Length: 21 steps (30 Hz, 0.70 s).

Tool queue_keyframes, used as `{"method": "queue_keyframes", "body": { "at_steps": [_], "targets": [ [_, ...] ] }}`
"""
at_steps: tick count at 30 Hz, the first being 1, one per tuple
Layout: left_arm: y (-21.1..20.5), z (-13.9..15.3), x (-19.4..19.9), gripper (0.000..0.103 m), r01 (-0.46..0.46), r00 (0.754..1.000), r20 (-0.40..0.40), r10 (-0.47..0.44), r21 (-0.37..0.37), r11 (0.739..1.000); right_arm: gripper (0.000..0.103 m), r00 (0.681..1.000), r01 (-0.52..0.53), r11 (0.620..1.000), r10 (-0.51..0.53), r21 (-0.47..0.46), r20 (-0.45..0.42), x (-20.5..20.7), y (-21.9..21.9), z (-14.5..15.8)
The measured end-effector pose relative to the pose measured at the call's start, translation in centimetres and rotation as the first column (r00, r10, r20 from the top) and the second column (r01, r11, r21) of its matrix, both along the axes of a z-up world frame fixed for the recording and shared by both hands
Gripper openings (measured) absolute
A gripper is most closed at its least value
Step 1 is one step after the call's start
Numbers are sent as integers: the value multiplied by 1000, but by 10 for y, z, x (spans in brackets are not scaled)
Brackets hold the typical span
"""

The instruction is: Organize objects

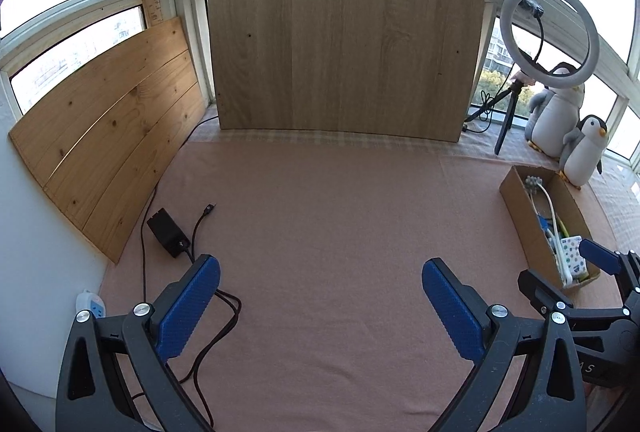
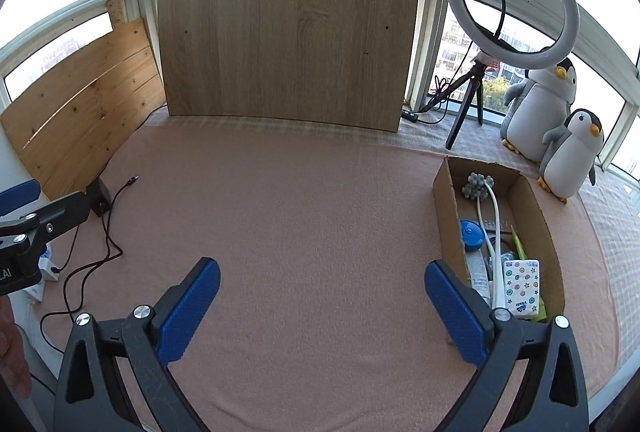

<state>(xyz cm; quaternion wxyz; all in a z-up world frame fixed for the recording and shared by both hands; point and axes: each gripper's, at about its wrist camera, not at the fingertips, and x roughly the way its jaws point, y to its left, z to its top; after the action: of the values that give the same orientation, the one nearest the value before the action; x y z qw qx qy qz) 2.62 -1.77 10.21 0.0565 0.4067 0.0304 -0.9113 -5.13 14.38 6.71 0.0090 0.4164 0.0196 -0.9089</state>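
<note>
Right gripper [image 2: 322, 296]: jaws spread wide, empty. Cardboard box [image 2: 448, 203] holding the sorted items sits at frame right, touching its right finger. Left gripper [image 1: 320, 294]: likewise released, over bare pink cloth [image 1: 320, 211].

Both tools [image 1: 320, 286] [image 2: 322, 286] agape (empty)

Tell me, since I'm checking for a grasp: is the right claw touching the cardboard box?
Cannot tell. In the right wrist view the right claw, open and empty, has one finger overlapping the cardboard box wall, hiding any gap.
</note>
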Motion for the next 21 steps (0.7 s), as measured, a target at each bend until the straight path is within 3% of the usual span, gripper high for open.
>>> {"method": "queue_keyframes", "body": {
  "at_steps": [21],
  "targets": [
    [4,-6,-1,102,18,1000,16,-18,-4,1000,101,1000,-5,1000,5,10,15,1,-2,-5]
  ]
}}
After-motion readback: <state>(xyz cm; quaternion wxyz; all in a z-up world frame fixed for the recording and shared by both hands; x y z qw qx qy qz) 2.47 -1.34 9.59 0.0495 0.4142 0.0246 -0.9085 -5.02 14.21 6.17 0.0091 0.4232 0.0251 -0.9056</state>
